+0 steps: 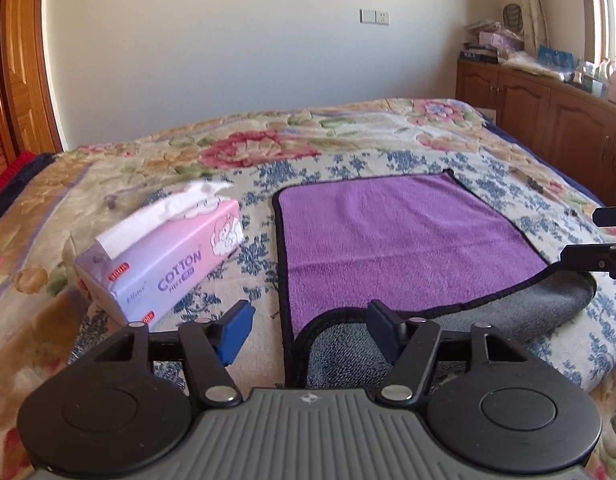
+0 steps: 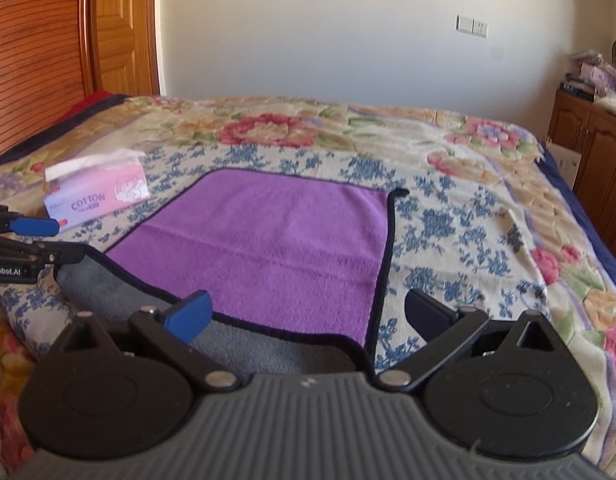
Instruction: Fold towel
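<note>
At the centre of both frames, on the flowered bed [image 1: 107,184], our purple towel [image 1: 392,236] lies mostly flat, only its near edge curling grey side up, while our left gripper [image 1: 310,330] and right gripper [image 2: 308,314] hover with jaws spread and empty, so we judge folding barely begun.

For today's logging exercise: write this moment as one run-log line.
task: fold towel | left gripper: open, empty | right gripper: open, empty | purple towel: on bed, near edge curled, grey underside up | tissue pack: left of towel
</note>
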### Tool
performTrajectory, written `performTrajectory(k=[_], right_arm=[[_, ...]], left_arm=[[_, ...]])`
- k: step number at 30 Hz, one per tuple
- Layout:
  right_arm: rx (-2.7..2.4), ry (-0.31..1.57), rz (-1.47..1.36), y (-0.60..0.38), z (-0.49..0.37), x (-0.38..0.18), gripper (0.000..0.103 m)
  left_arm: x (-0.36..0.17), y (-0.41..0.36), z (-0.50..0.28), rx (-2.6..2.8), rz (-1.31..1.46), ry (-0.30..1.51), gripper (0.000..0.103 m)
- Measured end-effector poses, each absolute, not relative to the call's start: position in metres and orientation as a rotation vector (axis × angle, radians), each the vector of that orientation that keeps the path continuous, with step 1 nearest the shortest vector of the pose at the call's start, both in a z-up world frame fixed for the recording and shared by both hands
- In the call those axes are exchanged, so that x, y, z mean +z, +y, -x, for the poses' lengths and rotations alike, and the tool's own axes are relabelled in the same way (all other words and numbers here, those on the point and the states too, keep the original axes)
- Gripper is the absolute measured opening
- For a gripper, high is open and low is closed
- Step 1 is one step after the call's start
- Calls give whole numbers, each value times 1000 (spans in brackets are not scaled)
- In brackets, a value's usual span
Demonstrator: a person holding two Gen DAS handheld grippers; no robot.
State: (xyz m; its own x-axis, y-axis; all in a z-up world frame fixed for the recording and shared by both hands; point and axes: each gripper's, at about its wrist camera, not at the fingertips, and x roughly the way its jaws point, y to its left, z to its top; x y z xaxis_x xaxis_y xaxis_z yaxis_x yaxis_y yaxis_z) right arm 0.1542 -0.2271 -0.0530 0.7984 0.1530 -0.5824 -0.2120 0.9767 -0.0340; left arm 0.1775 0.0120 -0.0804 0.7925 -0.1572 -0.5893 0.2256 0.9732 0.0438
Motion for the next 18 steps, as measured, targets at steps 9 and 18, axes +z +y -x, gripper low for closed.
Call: performTrajectory(k=[9, 18], right_arm=[[204, 729, 63, -234, -166, -68, 92], [221, 798, -7, -245, -172, -69, 86]], left_arm=[[-91, 20, -186, -213, -62, 690, 51], [-92, 19, -185, -228, -57, 700, 38]])
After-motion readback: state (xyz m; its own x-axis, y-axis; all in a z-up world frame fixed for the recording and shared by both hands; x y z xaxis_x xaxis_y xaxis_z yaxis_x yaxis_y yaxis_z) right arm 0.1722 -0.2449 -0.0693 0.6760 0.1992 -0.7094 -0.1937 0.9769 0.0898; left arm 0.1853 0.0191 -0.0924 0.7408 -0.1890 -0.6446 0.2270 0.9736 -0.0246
